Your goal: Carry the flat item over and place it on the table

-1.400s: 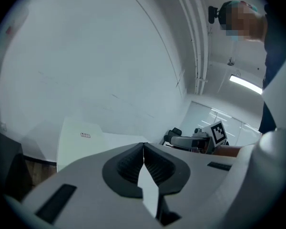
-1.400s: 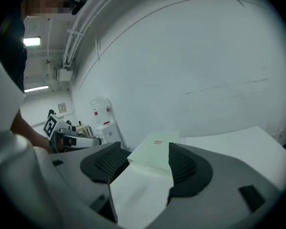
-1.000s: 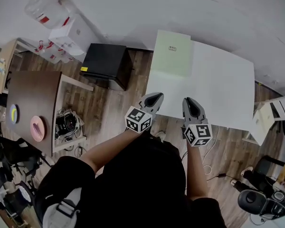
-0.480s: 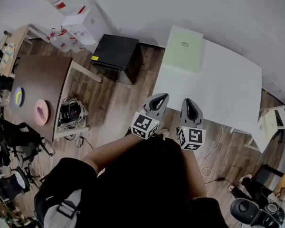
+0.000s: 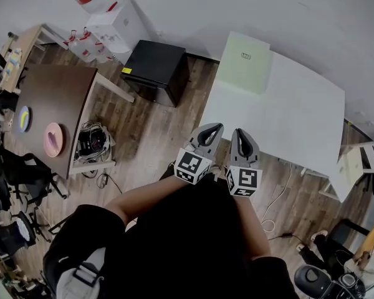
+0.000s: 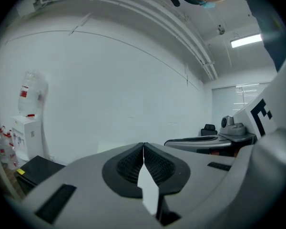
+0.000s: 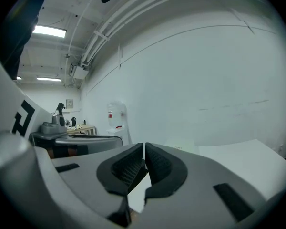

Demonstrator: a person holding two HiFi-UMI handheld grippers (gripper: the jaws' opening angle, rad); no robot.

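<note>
— Well, from overhead, where's the thing they're meant to carry?

— That pale green flat square panel lies on the far left corner of the white rectangular table. It's at about twelve o'clock from both tools and well apart from them. The left gripper and the right gripper are side by side over the wood-plank floor. They're near the table's closer edge, noses toward it.

— Anything else about?

— A black box-shaped cabinet at ten o'clock from the grippers. At nine o'clock, a brown wooden table with a pink round dish on it. A white water dispenser stands by the wall at eleven.

— And the left gripper view?

— The left gripper is clenched tight, ribbed pads meeting, nothing between them. The dispenser stands at nine o'clock of the picture, the black cabinet at eight.

— The right gripper view?

— The right gripper has its jaws pressed together too, and empty. The white table spreads at four o'clock. The dispenser is at about ten o'clock from the jaw tips.
</note>
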